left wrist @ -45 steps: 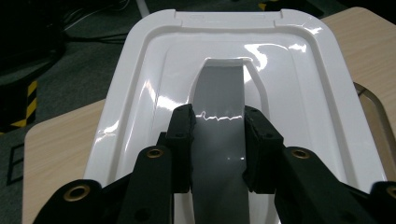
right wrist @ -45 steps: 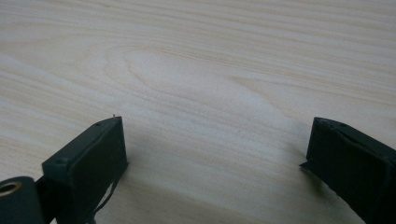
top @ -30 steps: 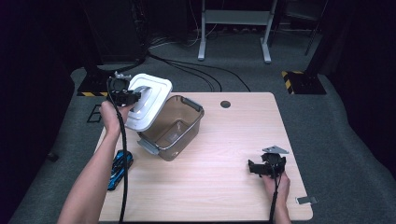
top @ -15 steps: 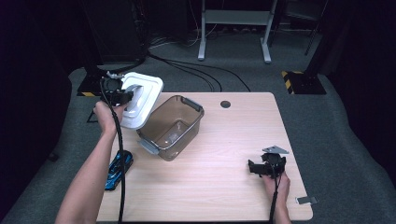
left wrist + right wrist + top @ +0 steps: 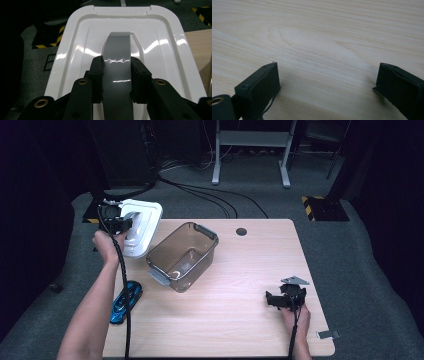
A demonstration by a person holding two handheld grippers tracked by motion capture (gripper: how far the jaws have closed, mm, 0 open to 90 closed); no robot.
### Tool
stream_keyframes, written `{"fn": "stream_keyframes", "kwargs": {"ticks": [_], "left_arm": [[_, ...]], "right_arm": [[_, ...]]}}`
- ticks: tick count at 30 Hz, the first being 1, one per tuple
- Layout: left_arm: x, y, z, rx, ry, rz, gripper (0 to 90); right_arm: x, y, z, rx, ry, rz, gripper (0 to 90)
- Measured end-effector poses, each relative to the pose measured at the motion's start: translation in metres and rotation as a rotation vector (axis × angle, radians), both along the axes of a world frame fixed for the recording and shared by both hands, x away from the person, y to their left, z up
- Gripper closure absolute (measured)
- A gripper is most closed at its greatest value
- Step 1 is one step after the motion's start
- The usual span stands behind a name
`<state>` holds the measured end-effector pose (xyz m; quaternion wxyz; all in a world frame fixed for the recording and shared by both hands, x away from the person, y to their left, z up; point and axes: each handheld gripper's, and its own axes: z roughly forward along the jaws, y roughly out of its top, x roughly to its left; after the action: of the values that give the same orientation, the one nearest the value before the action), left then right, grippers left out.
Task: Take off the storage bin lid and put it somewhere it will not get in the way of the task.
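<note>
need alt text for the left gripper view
The left claw is clamped on the grey handle of a glossy white lid, seen close from above. Dark floor with yellow-black hazard tape lies beyond the lid, and a wooden table edge shows at right.

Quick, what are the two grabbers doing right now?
Left gripper: shut on the grey handle of the white lid.
Right gripper: open, holding nothing, above the table.

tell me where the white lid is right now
In the high view the white lid is at the table's far left edge, held by its grey handle in the left gripper, just left of the open container.
</note>
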<state>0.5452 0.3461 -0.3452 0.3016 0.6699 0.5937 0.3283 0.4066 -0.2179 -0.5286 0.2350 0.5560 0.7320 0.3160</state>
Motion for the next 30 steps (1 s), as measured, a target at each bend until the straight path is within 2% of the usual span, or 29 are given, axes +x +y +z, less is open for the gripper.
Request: {"fn": "stream_keyframes", "kwargs": {"ticks": [9, 16, 23, 30], "left_arm": [[0.004, 0.01, -0.019, 0.018, 0.028, 0.044, 67.4], [0.007, 0.02, -0.035, -0.005, 0.047, 0.083, 67.4], [0.01, 0.023, -0.05, -0.012, 0.073, 0.079, 67.4], [0.015, 0.017, -0.064, -0.025, 0.09, 0.062, 67.4]], "right_arm": [[0.0, 0.0, 0.0, -0.004, -0.004, 0.006, 4.1], [0.0, 0.0, 0.0, -0.005, -0.004, 0.006, 4.3], [0.0, 0.0, 0.0, -0.005, -0.004, 0.005, 4.3], [0.0, 0.0, 0.0, -0.006, -0.005, 0.006, 4.5]]}}
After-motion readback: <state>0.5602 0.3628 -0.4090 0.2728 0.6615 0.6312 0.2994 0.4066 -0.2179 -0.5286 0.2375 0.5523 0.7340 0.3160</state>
